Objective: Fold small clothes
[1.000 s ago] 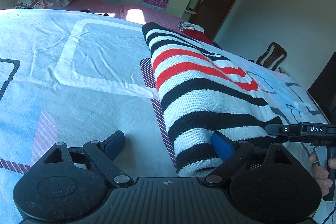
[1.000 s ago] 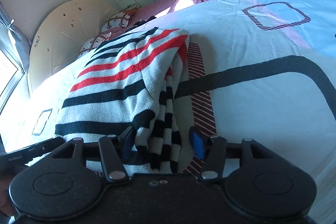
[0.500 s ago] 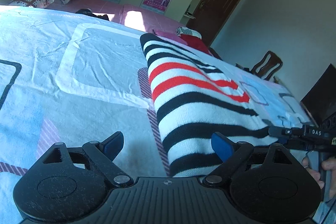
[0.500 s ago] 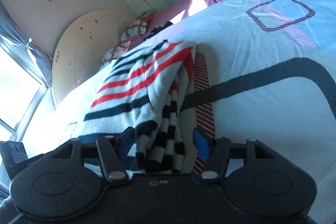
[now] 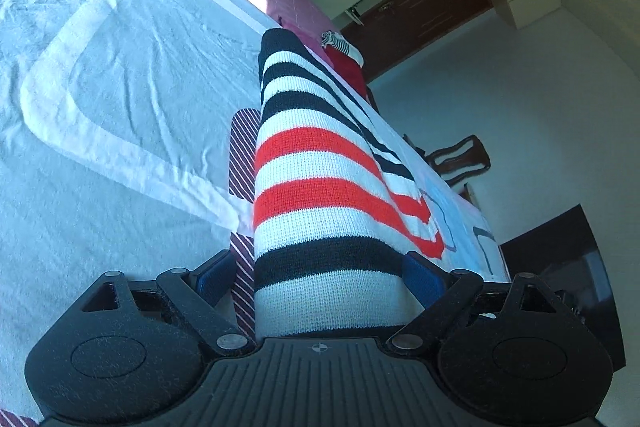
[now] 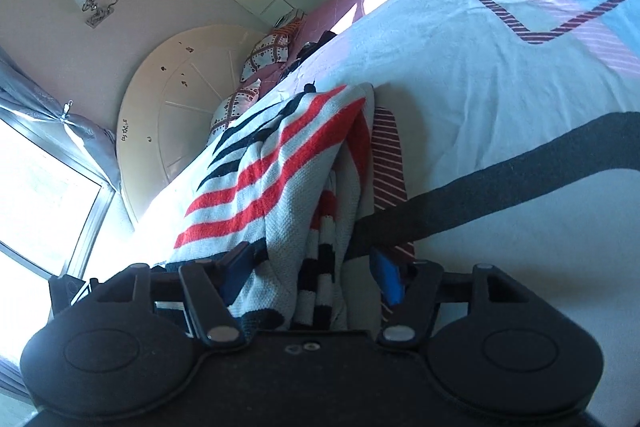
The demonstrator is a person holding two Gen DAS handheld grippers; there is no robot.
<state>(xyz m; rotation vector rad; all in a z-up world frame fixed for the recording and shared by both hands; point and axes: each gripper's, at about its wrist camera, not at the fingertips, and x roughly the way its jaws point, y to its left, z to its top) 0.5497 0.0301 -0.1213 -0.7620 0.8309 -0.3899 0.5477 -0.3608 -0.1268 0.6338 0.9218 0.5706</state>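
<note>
A knitted sweater (image 5: 320,187) with white, black and red stripes lies folded lengthwise on the bed. Its near end sits between the blue pads of my left gripper (image 5: 316,277), whose jaws stand wide around it. In the right wrist view the same sweater (image 6: 276,183) shows its layered edge, and its near end lies between the pads of my right gripper (image 6: 310,273), also spread apart. Whether either pair of pads touches the knit I cannot tell. Both views are tilted.
The bed sheet (image 5: 100,107) is pale blue with white, dark and striped shapes. Red and striped clothes (image 5: 344,55) lie at the bed's far edge. A wooden chair (image 5: 460,159) stands beside the bed. Pillows (image 6: 264,55) and a round headboard (image 6: 168,107) are on the far side.
Both grippers have moved in over the sweater's near end and tilted. The left jaws now straddle the sweater instead of standing beside it. The other gripper has left the left view.
</note>
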